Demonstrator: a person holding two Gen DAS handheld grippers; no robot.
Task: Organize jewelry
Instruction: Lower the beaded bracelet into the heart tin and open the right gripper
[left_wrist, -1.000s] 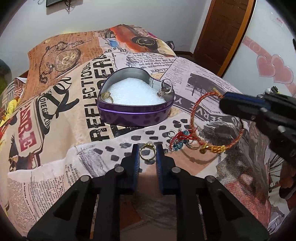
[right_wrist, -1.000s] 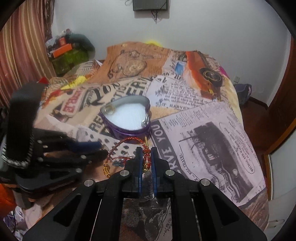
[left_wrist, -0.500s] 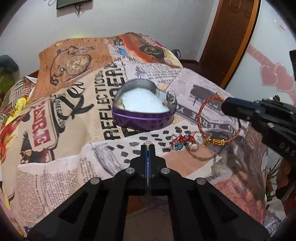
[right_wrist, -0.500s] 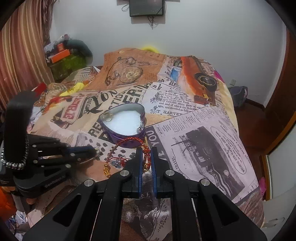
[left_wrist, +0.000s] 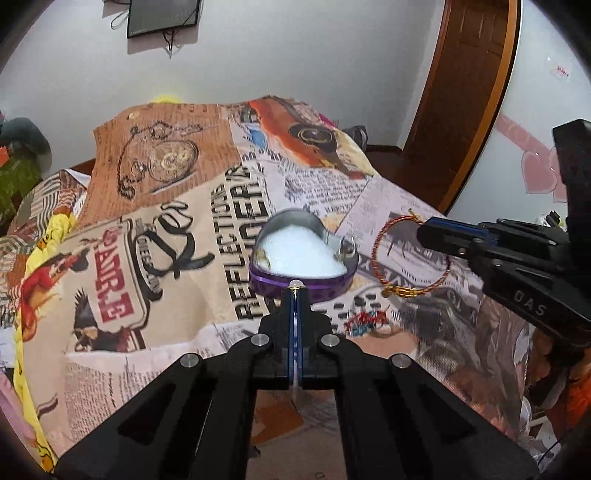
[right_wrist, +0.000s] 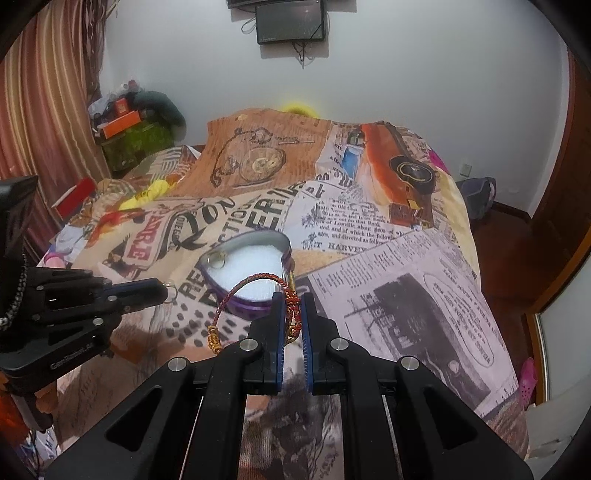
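A purple heart-shaped tin (left_wrist: 334, 290) with a white pad (left_wrist: 299, 254) sits on the bed; it also shows in the right wrist view (right_wrist: 255, 306). Two rings rest at its rim (right_wrist: 217, 261) (left_wrist: 345, 249). My left gripper (left_wrist: 296, 291) is shut on a gold ring (left_wrist: 295, 283), held above the bed just short of the tin; the ring also shows in the right wrist view (right_wrist: 171, 291). My right gripper (right_wrist: 293, 299) is shut on a red-and-gold cord bracelet (right_wrist: 236, 295), lifted right of the tin; the bracelet also shows in the left wrist view (left_wrist: 406, 258).
A small heap of red and blue jewelry (left_wrist: 365, 321) lies on the printed bedspread (left_wrist: 166, 258) in front of the tin. A wooden door (left_wrist: 469, 92) is to the right, a curtain (right_wrist: 44, 110) and cluttered boxes (right_wrist: 125, 129) to the left.
My left gripper closed on the gold ring and lifted it off the bedspread toward the tin. My right gripper rose with the bracelet.
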